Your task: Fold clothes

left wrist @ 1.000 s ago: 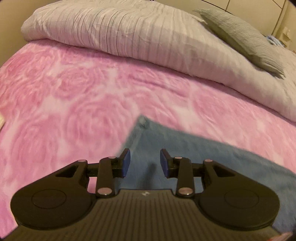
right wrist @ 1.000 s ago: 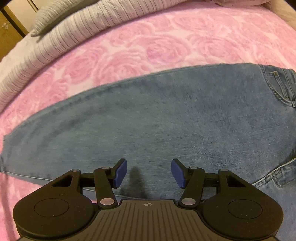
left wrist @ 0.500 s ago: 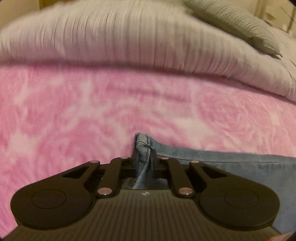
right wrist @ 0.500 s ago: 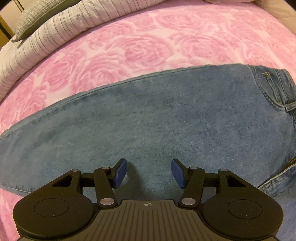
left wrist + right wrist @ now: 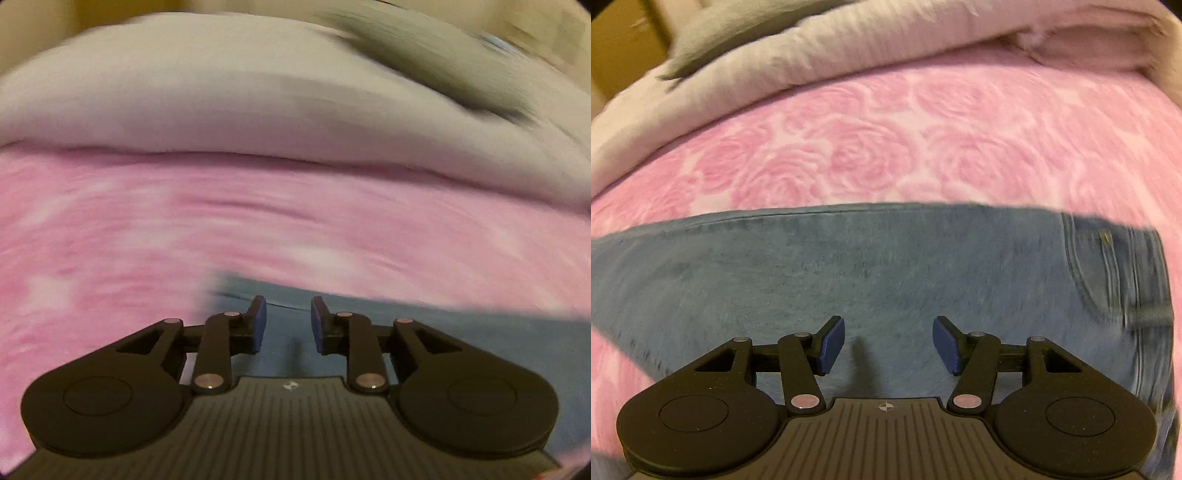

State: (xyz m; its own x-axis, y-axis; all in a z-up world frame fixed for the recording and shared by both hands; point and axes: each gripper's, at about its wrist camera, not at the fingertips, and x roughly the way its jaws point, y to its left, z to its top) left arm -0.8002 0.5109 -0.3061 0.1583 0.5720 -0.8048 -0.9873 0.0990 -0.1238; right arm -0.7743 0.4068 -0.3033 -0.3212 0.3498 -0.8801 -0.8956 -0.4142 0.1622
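Released since the earlier pinch — left gripper (image 5: 285,325) spread over jeans (image 5: 886,266), right gripper (image 5: 888,345) spread wide, low above denim.

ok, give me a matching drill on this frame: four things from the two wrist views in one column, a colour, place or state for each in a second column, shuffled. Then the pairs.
Things
1. blue denim jeans
2. pink rose-patterned bedspread
3. pale striped duvet
4. left gripper

Descriptions
A. bunched along the far edge of the bed
B. open, nothing between its blue pads, over the denim
C. spread flat, pocket rivet and stitching at the right
D. covers the bed beneath the garment

Pairs: 1-C, 2-D, 3-A, 4-B
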